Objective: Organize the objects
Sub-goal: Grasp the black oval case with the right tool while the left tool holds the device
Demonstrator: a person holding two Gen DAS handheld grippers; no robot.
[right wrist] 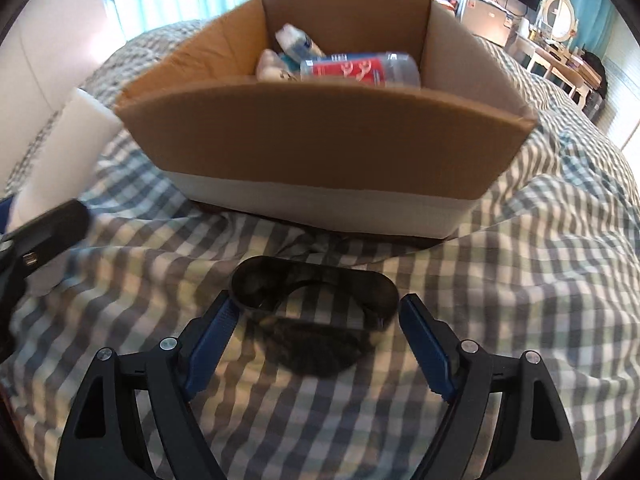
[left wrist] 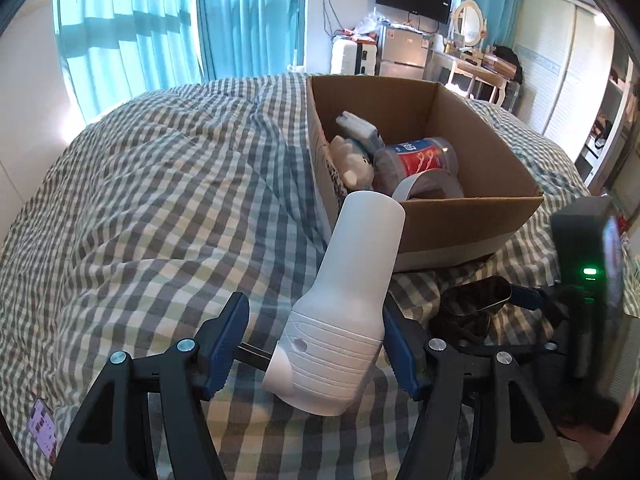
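Gripping a white bottle between its blue-padded fingers, the left gripper is holding it above the checked bedcover, with the bottle's far end pointing toward the near left corner of the cardboard box. The left pad looks slightly off the bottle's ribbed lower body while the right pad is sitting against it, so the hold is partly hard to judge. The box is standing open on the bed, and inside it are lying a clear jar with a red label, a roll of tape, a small pack and a pale soft item.

In the right wrist view, the right gripper is hanging over a pair of dark sunglasses lying on the bedcover just in front of the box. Its fingers are standing wide, flanking the sunglasses without pressing on them; the left one is close to the lens edge. The bottle is showing blurred at the left edge.
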